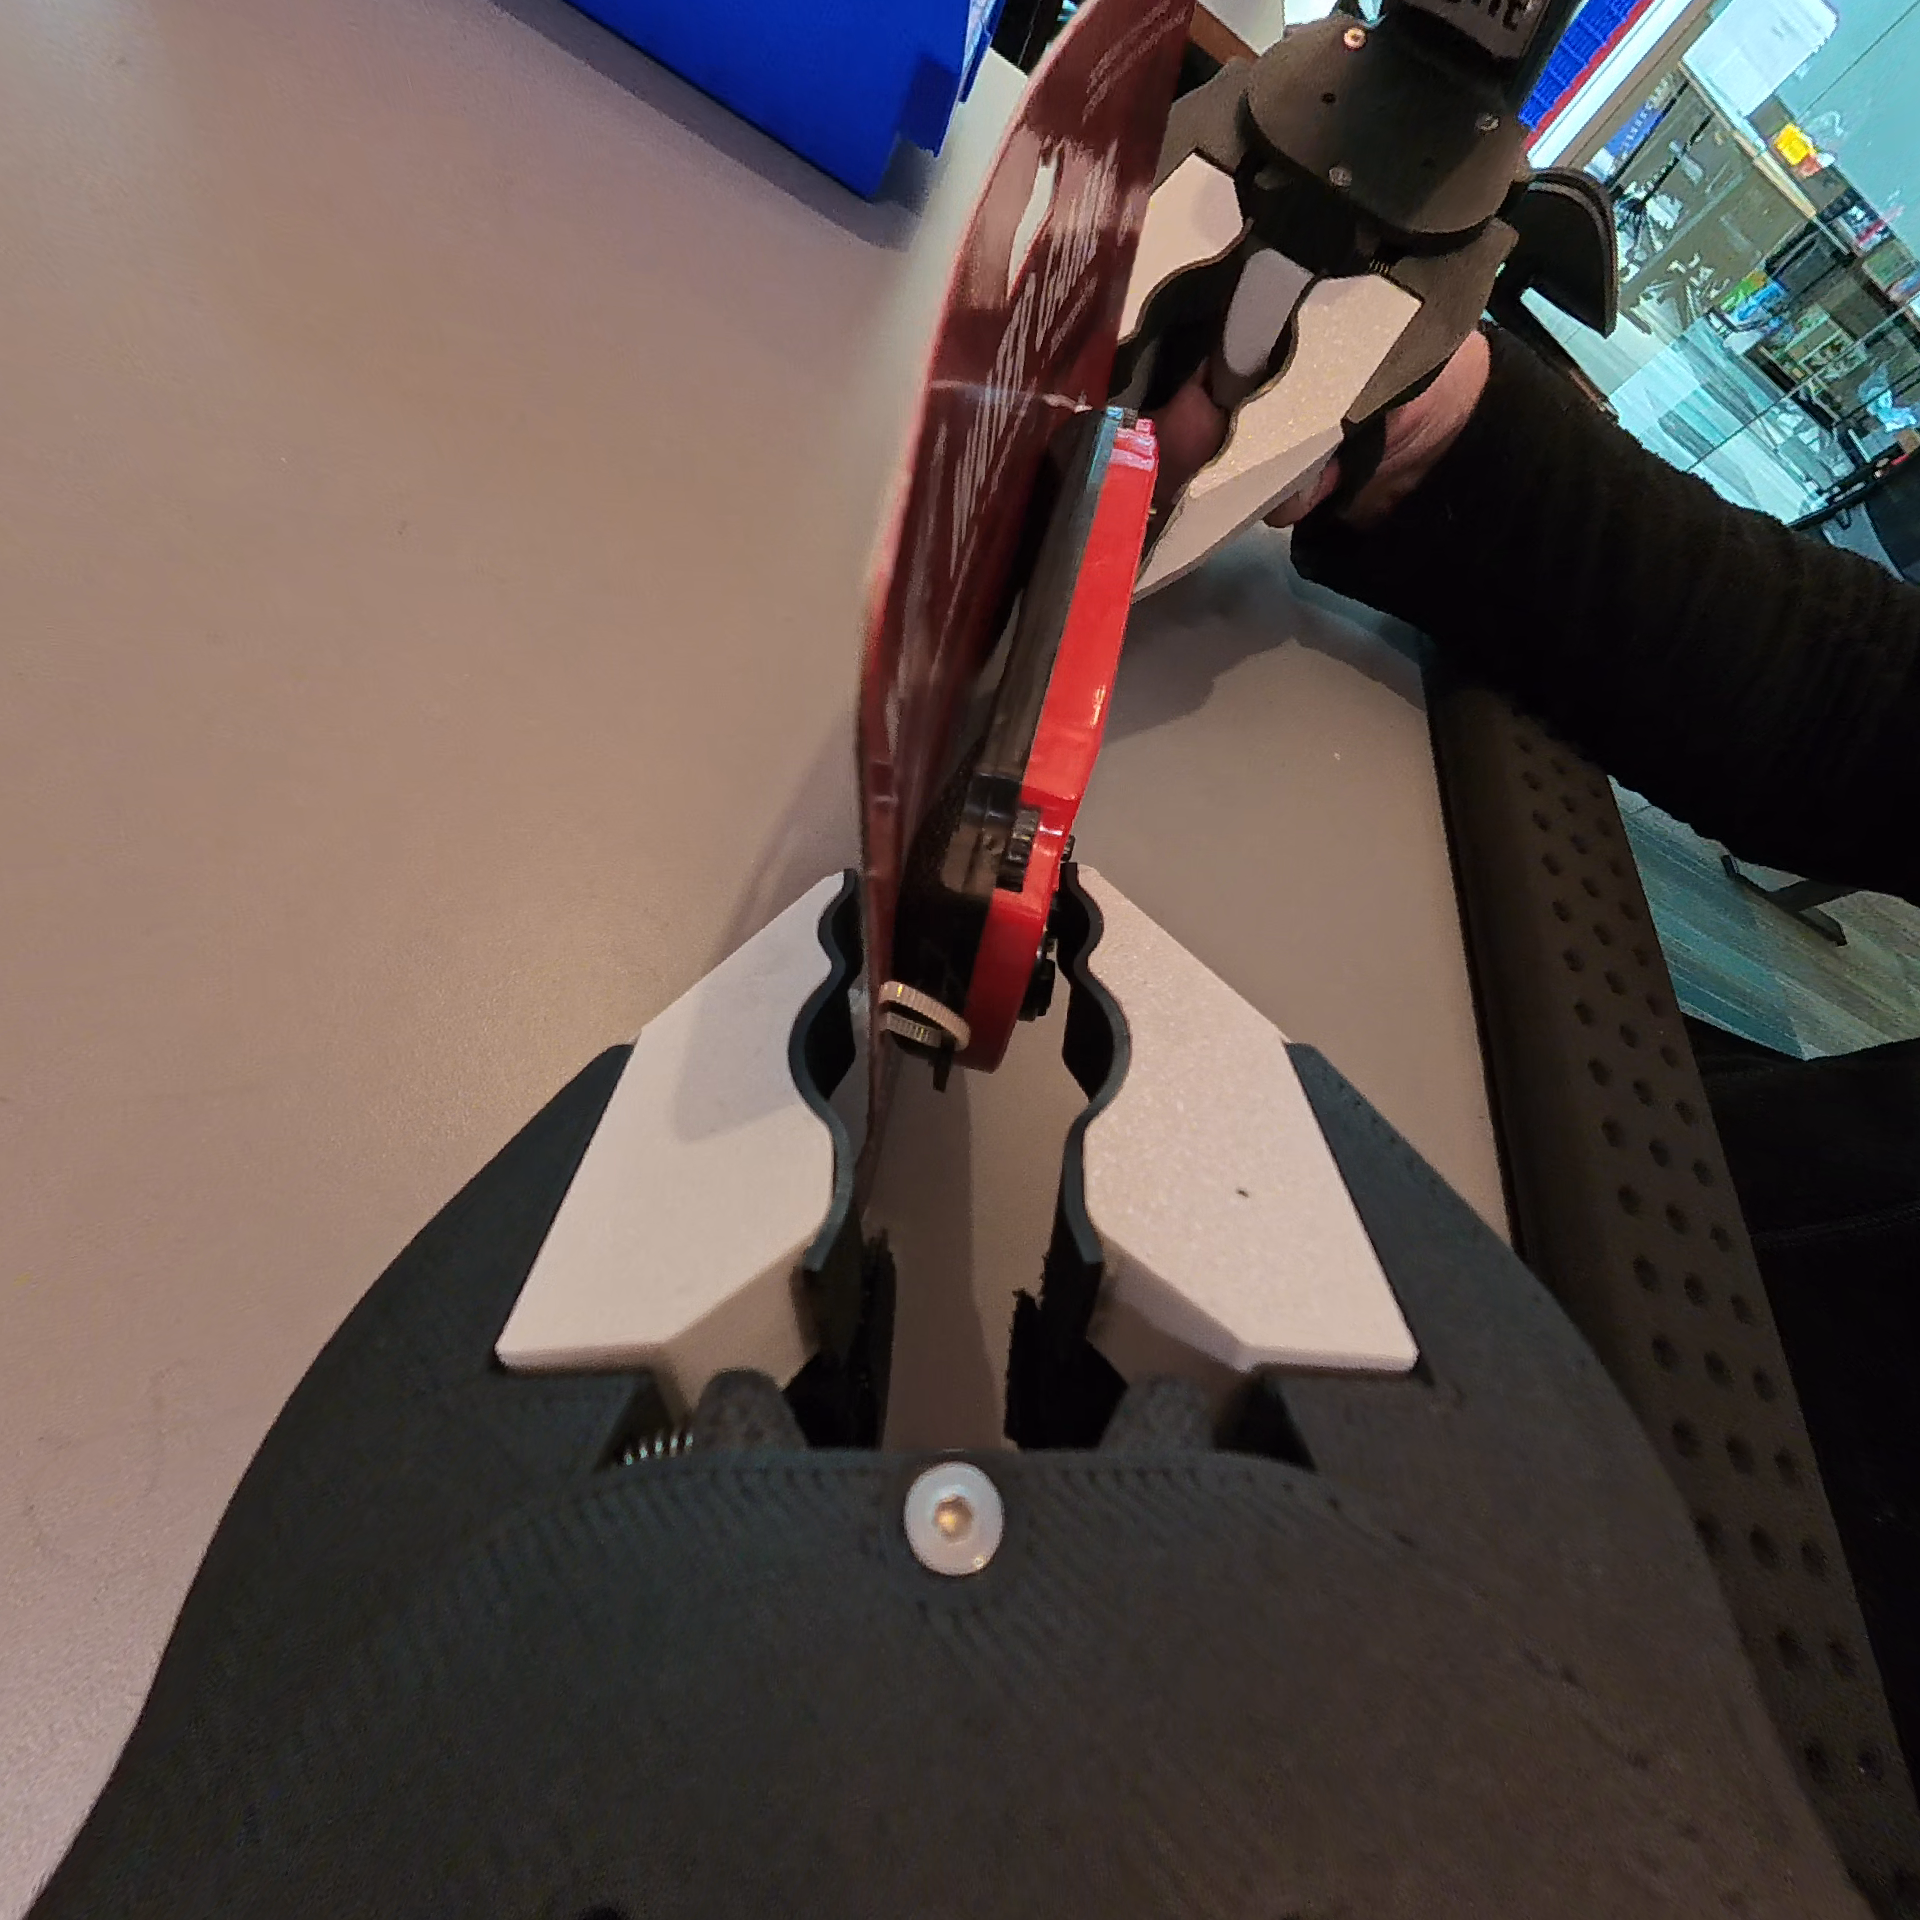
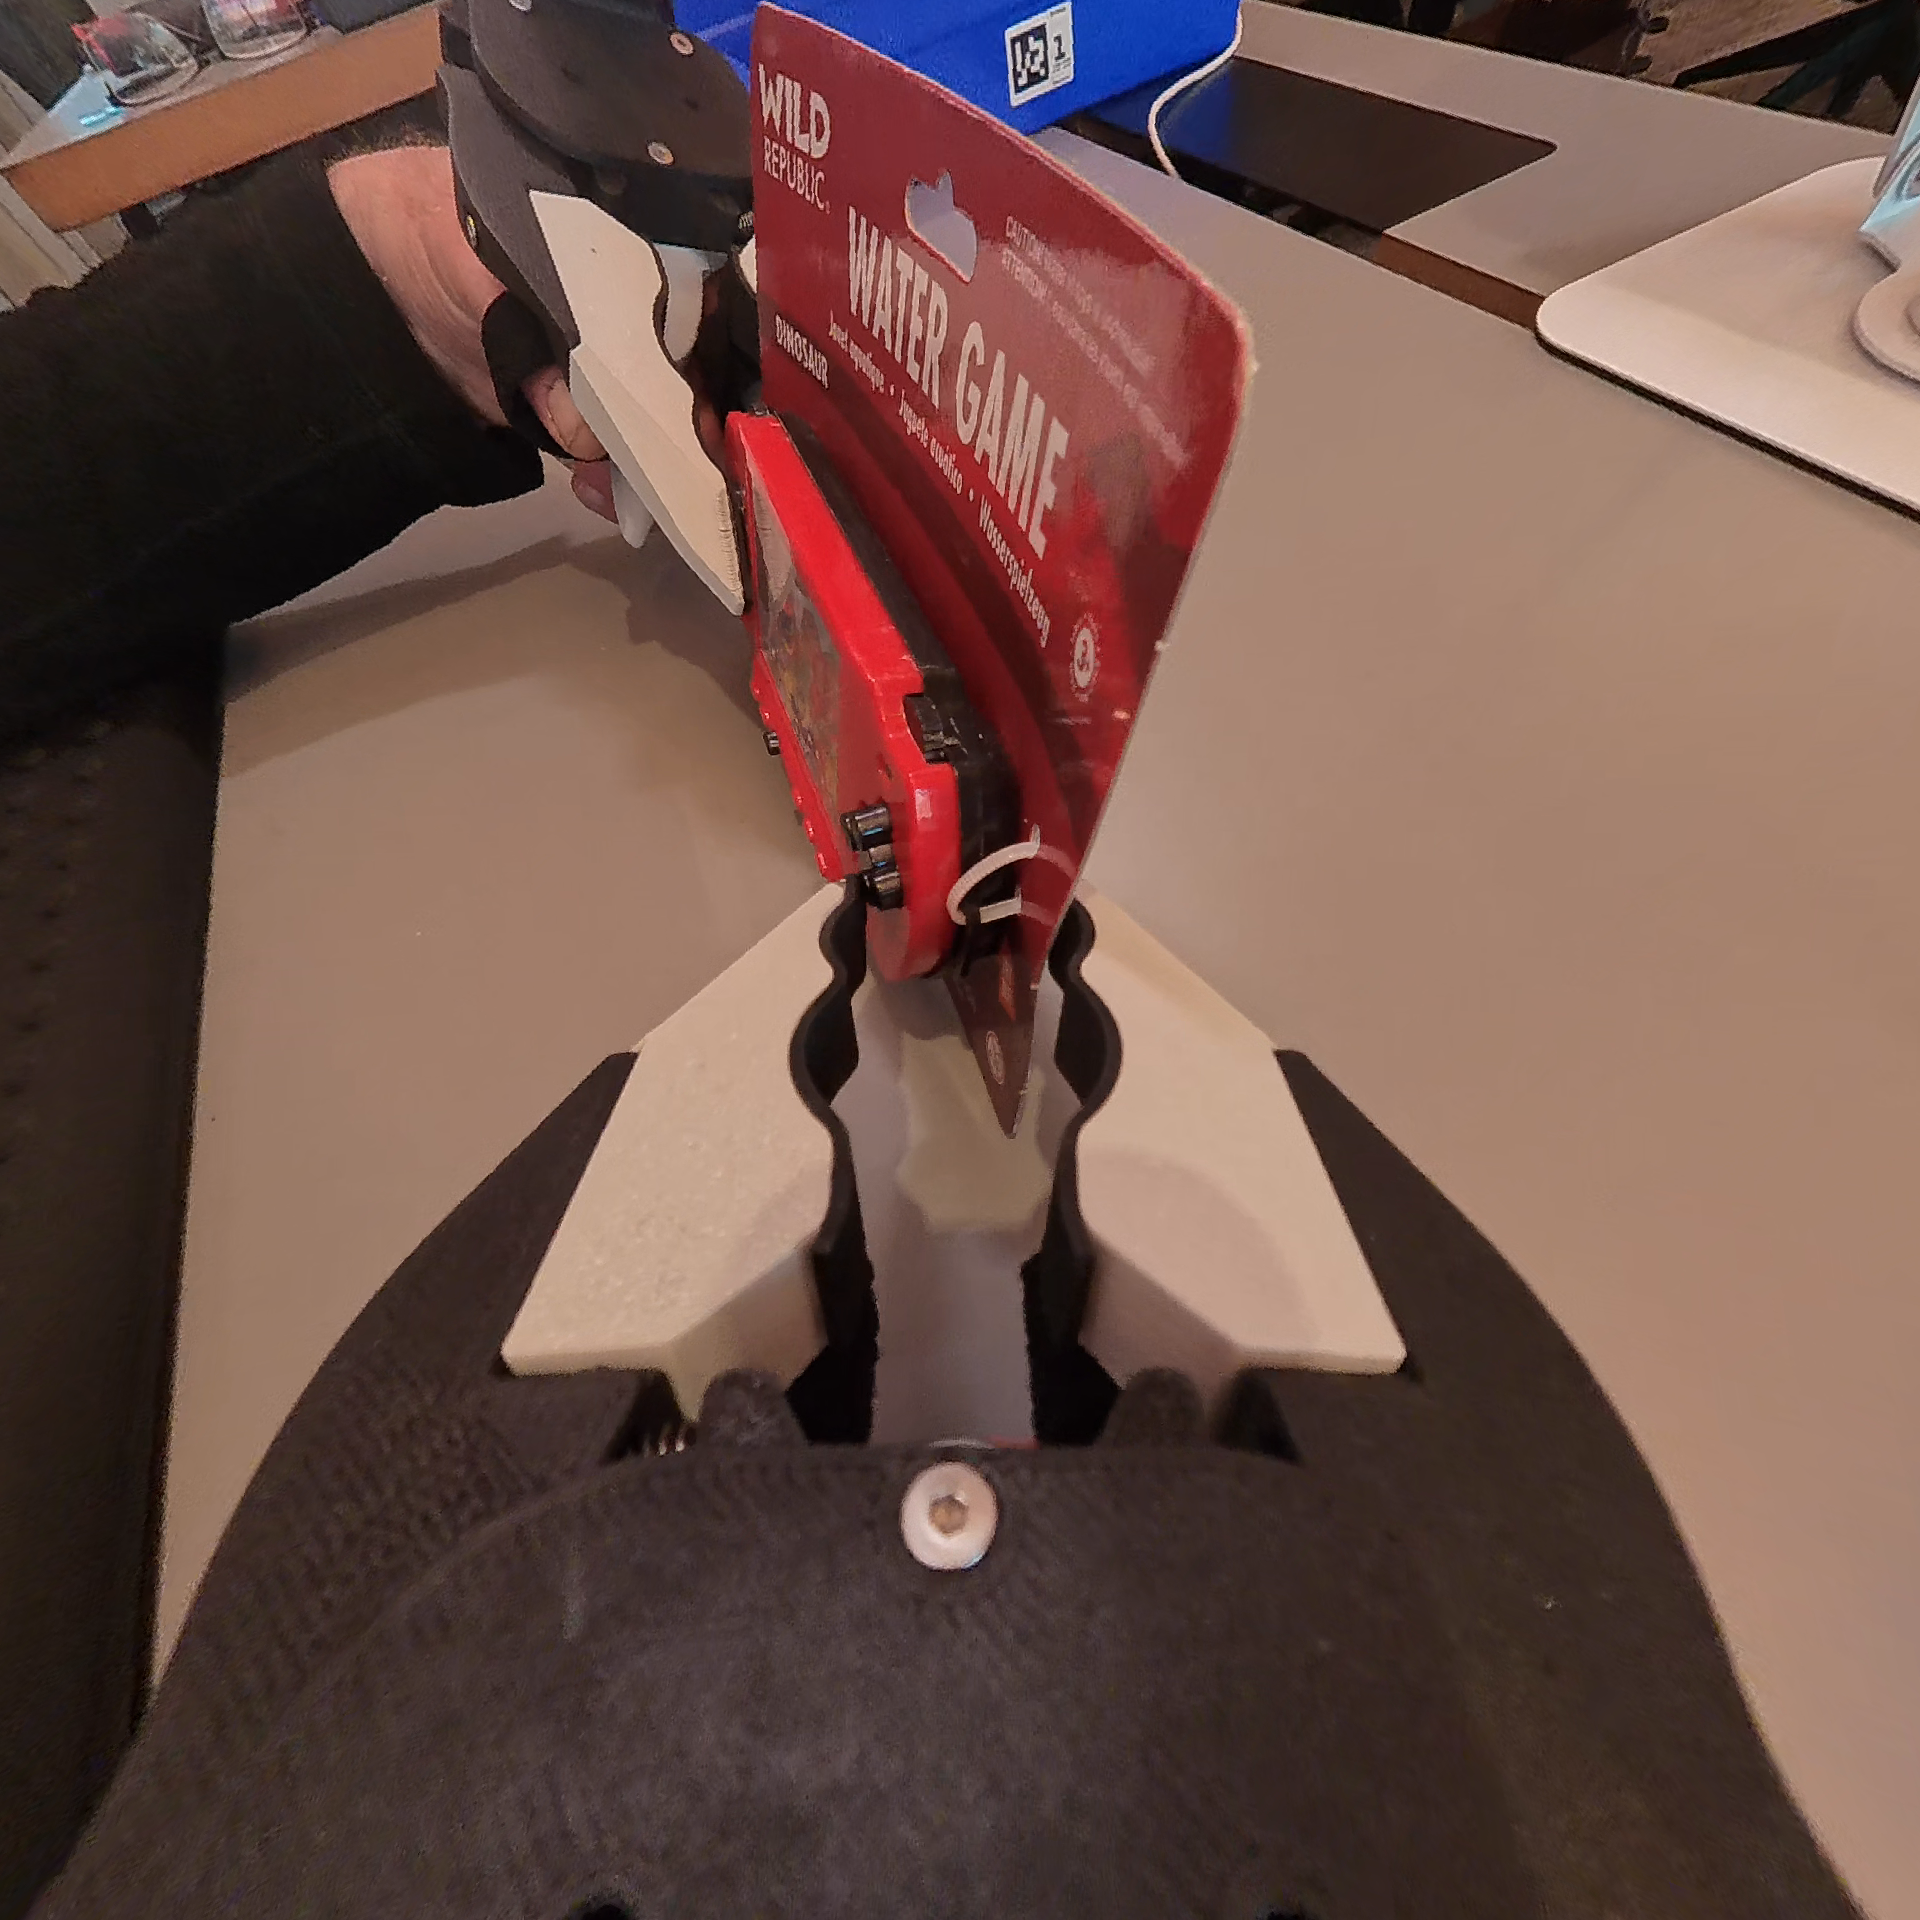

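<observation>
Grey counter, blue bin behind; glazed shopfronts shown only in left view. Carded red toy held above counter, clenched endwise by left gripper and right gripper; white mat seen in right view only.

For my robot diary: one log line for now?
left gripper: shut on toy | right gripper: shut on toy | toy: above table

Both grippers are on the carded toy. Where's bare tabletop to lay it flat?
Bare grey table lies right of the toy card, up to the white mat. More lies between the card and the blue bin. It is crowded by the left gripper, right gripper and sleeve at the chair edge.
</observation>
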